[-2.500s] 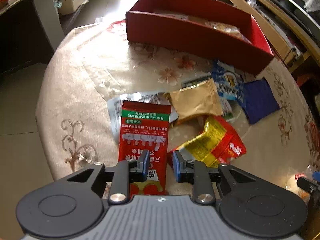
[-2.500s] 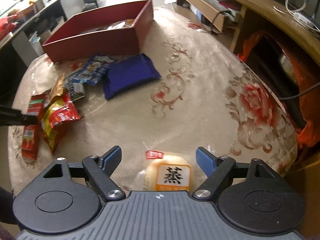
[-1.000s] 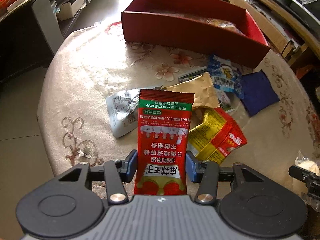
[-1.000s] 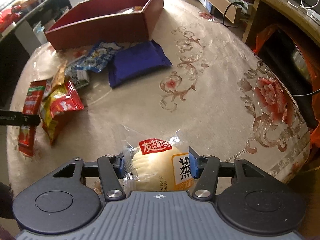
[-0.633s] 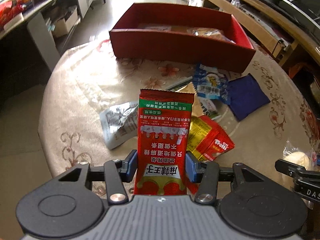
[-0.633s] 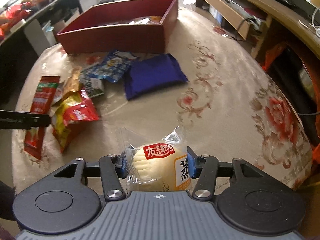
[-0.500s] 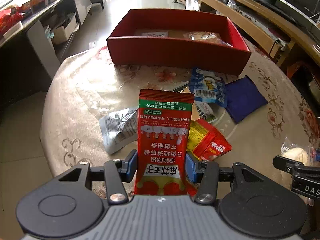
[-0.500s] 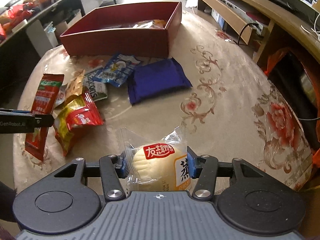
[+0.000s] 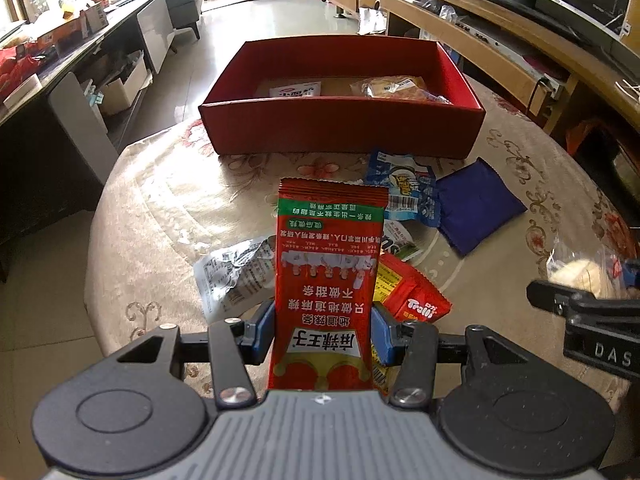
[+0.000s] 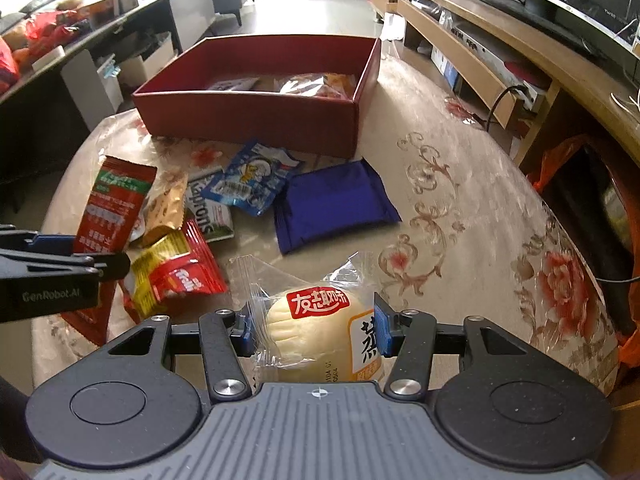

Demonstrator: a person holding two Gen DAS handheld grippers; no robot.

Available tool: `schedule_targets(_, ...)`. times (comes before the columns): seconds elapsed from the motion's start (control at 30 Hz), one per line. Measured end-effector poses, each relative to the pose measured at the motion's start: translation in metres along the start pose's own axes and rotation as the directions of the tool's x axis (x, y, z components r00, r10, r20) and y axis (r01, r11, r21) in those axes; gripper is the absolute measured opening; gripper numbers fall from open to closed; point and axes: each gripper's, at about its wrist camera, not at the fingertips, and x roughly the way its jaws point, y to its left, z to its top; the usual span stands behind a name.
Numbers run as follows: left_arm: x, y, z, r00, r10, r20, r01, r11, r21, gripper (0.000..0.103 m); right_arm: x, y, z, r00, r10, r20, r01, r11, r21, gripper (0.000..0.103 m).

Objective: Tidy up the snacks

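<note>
Snacks lifted higher, left claw [image 9: 323,332] gripping red packet [image 9: 330,264], right claw [image 10: 314,330] clamping bun [image 10: 316,332]

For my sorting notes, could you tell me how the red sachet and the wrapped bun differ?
The red sachet is flat, opaque and printed; the bun is plump and pale in a clear wrapper. The sachet is clamped in the left gripper, the bun in the right gripper. Both are held above the table, short of the red box.
</note>
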Motion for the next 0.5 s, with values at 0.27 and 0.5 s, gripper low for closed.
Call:
schedule_targets(0.27,0.004,-0.010,0.013,1.000,-0.006,-0.011,0.007,1.000,0.017,0.048,-0.002,0.005,0.020,0.999,-0.001,0.038,0.002,1.000,-0.007,0.059)
schedule_targets(0.5,0.005,-0.010,0.031,1.000,-0.004,0.011,0.004,1.000,0.008,0.048,0.002,0.008,0.041,0.998,-0.004,0.067,0.005,1.000,-0.017,0.060)
